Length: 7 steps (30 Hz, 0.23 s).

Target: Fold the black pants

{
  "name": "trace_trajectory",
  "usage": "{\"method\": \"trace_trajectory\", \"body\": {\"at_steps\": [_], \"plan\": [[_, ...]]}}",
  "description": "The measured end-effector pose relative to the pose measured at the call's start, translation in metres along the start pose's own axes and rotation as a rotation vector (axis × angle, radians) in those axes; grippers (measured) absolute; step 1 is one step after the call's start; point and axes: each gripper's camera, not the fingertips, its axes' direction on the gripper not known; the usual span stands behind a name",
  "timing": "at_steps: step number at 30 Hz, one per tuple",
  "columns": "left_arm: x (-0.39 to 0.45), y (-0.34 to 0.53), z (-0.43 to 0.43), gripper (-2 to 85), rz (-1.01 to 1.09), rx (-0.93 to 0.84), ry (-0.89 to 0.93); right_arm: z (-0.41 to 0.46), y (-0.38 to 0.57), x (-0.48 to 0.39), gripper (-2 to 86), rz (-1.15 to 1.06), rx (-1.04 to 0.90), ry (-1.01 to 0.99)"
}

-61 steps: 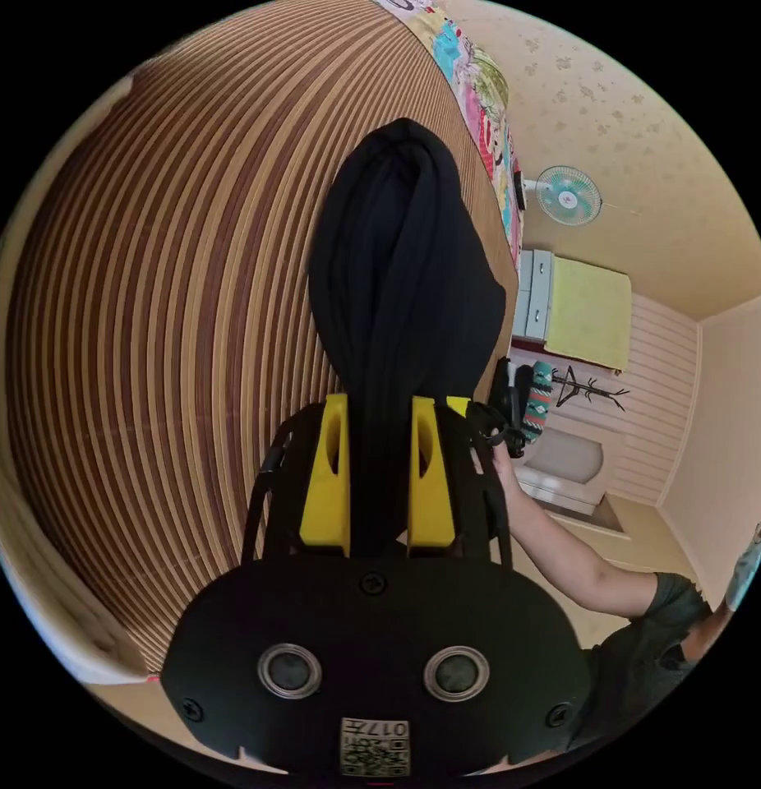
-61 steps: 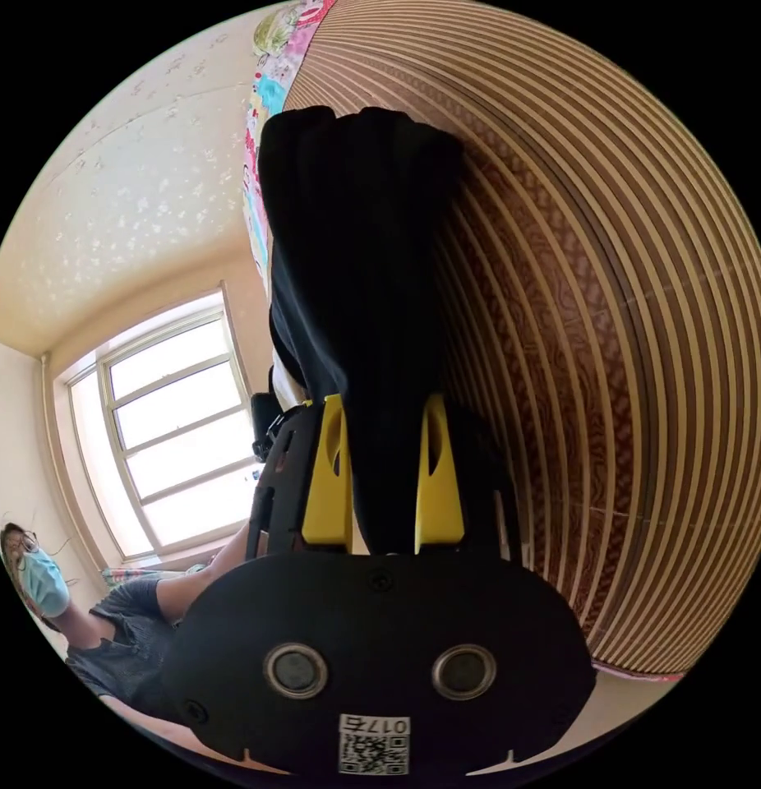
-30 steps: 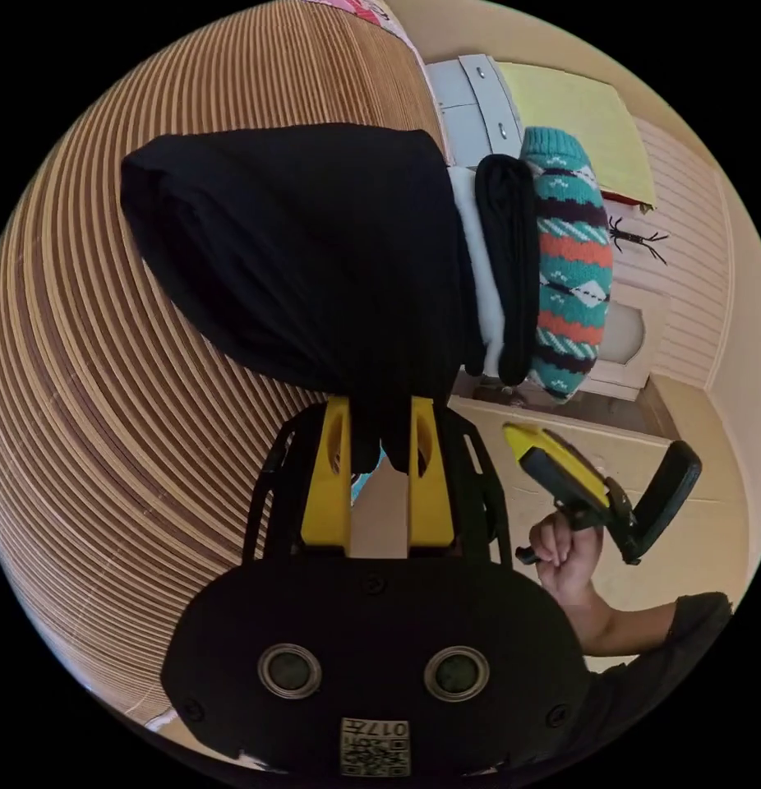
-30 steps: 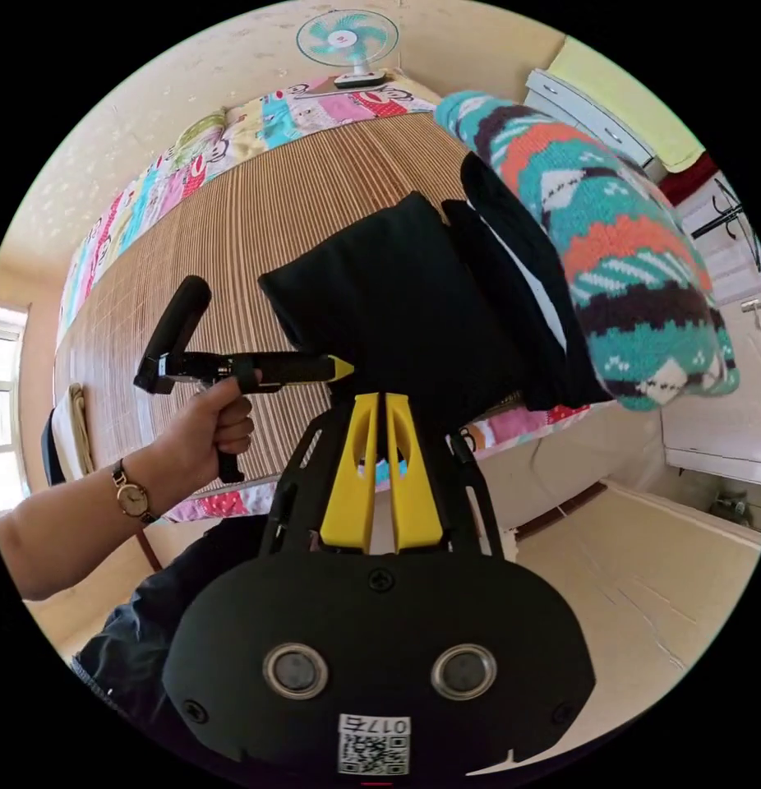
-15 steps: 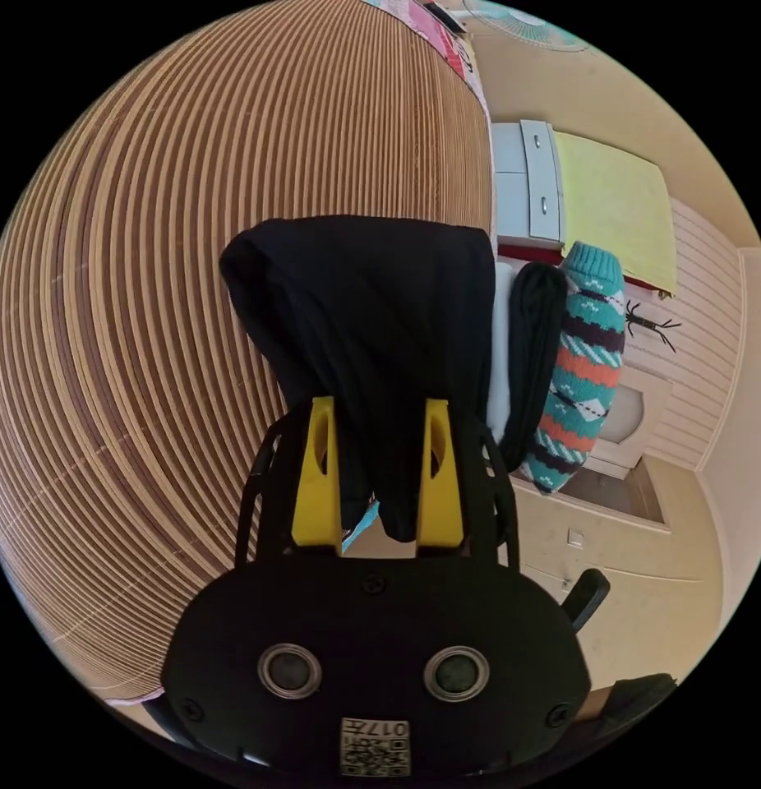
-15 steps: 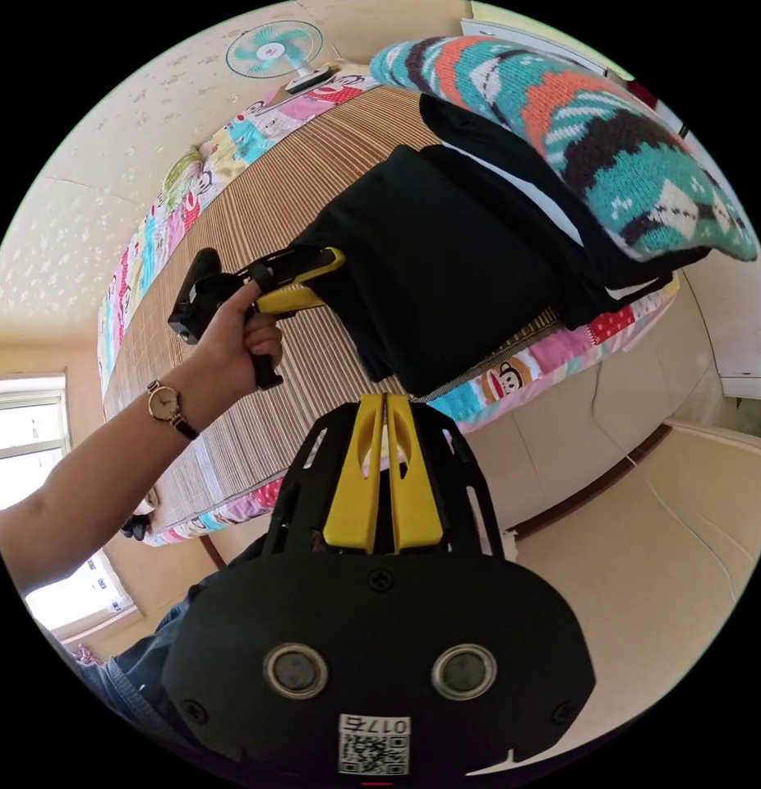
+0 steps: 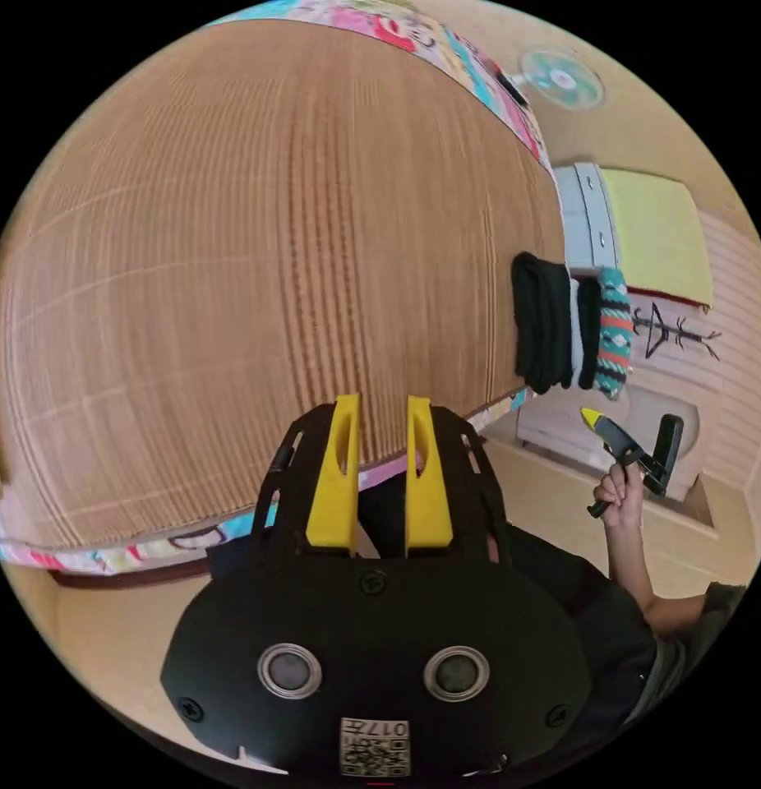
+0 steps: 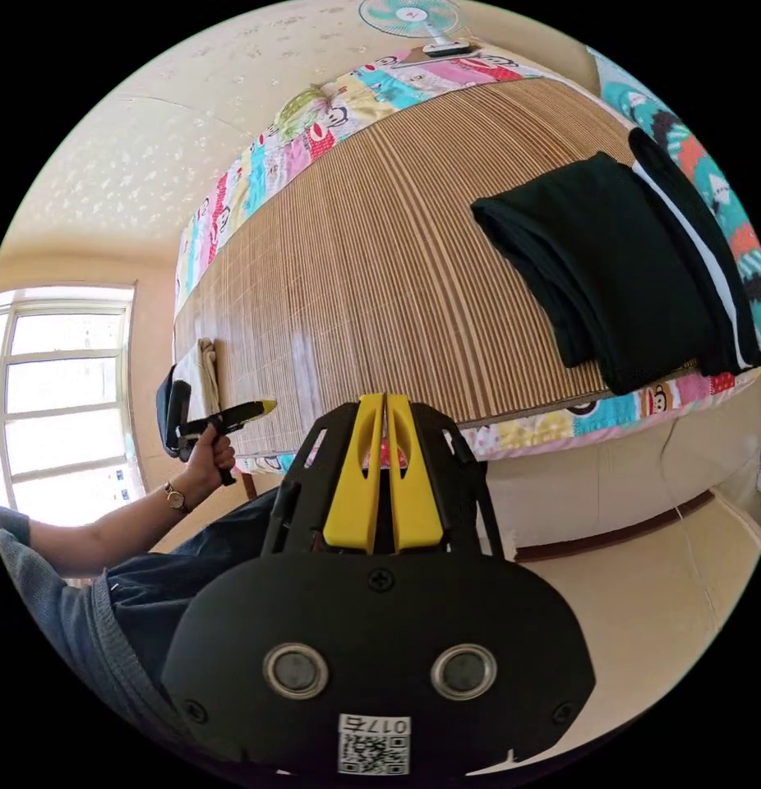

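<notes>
Lying folded at the right of the right gripper view, the black pants (image 8: 611, 263) rested on the striped bamboo mat (image 8: 380, 279) that covered the bed, close to its near edge. Just beside them, toward the frame's right edge, sat another black garment with a white band (image 8: 693, 230) and a teal patterned sweater (image 8: 726, 205), each touching the next. In the left gripper view the same stack appeared small at centre right, with the pants (image 7: 538, 322) on its left side. The left claw (image 7: 379, 468) stood released, its yellow jaws apart with nothing between them, low in the middle of its own view. The right claw (image 8: 385, 468) was clenched on nothing, jaws pressed together, and it also appeared at the right of the left gripper view (image 7: 598, 423), held in a hand (image 7: 623, 493). A fan (image 8: 413, 16) sat at the top edge.
</notes>
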Motion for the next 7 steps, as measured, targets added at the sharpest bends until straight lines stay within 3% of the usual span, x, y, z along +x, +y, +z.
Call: {"method": "trace_trajectory", "body": {"at_steps": [4, 7], "plan": [[-0.112, 0.064, -0.144, 12.8, -0.280, 0.371, -0.221, 0.039, -0.019, -0.059, 0.4, -0.036, -0.041, -0.048], [-0.153, 0.073, -0.201, 15.9, -0.320, 0.465, -0.383, 0.073, -0.028, -0.100, 0.5, -0.052, -0.077, -0.073]]}}
